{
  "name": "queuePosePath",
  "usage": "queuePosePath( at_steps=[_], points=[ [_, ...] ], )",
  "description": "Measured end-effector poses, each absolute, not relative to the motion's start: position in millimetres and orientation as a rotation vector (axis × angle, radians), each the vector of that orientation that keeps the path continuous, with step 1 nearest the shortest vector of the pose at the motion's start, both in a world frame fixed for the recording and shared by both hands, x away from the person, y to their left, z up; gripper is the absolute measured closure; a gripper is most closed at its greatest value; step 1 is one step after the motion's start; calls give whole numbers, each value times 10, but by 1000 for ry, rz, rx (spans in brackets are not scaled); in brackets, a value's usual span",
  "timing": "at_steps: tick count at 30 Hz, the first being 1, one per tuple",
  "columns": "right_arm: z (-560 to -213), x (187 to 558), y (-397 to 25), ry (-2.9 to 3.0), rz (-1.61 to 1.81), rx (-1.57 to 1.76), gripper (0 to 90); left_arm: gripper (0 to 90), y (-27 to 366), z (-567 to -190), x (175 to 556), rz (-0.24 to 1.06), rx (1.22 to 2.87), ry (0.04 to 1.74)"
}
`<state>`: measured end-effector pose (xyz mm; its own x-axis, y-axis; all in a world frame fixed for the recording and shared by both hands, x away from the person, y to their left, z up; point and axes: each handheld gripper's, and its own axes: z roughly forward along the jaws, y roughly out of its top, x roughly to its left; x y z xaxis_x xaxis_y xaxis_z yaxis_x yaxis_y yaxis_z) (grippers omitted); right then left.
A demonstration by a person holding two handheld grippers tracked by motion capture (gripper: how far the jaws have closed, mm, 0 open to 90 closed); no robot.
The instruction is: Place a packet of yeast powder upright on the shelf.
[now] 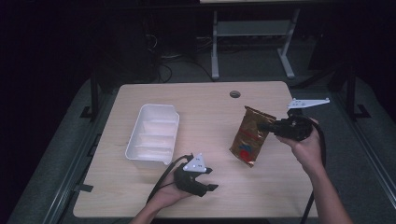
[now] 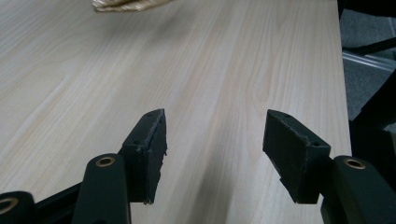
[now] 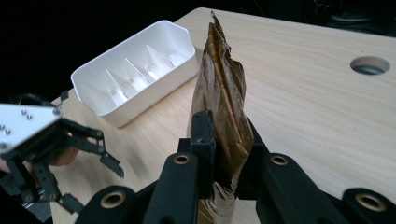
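My right gripper (image 1: pixel 273 127) has its jaws clamped on one edge of the brown snack bag (image 1: pixel 250 136), which sits at about 3 o'clock on the bench (image 1: pixel 210 100); my left gripper (image 1: pixel 208 179), at 6 o'clock, rests with its jaws apart and holding nothing. Risk as I judge it: the pinch takes only thin crinkled foil, so the bag could slip or swing out on the way to the white tray (image 1: pixel 154 134) at 9 o'clock. Pale wood-grain bench, smooth, with a cable hole (image 1: pixel 235 94) at 12 o'clock; the room around is dark.
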<state>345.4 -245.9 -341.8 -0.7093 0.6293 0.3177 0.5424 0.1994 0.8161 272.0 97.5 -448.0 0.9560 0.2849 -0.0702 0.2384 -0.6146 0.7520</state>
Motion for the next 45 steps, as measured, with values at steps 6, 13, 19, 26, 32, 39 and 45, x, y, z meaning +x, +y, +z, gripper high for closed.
queuePosePath(
  at_steps=[6, 13, 19, 26, 32, 39, 45],
  points=[
    [-3331, 3542, -2297, 2386, 1534, 1131, 815, 371, 1019, -4515, 2676, 78, 2265, 356],
    [-3245, 3646, -2099, 2405, 1537, 1091, 815, 334, 1041, -4546, 2637, 76, 2246, 345],
    [-3197, 3744, -1925, 2422, 1546, 1056, 814, 279, 1044, -4555, 2642, 67, 2239, 344],
    [-3121, 3878, -1691, 2447, 1557, 1019, 815, 237, 1038, -4556, 2618, 86, 2240, 343],
    [-3070, 3966, -1488, 2473, 1563, 979, 815, 229, 1060, -4557, 2615, 100, 2233, 346],
    [-3000, 4037, -1297, 2494, 1589, 933, 815, 228, 1073, -4550, 2602, 105, 2223, 343],
    [-2940, 4078, -1161, 2506, 1612, 897, 815, 228, 1078, -4549, 2602, 104, 2220, 342]
  ],
)
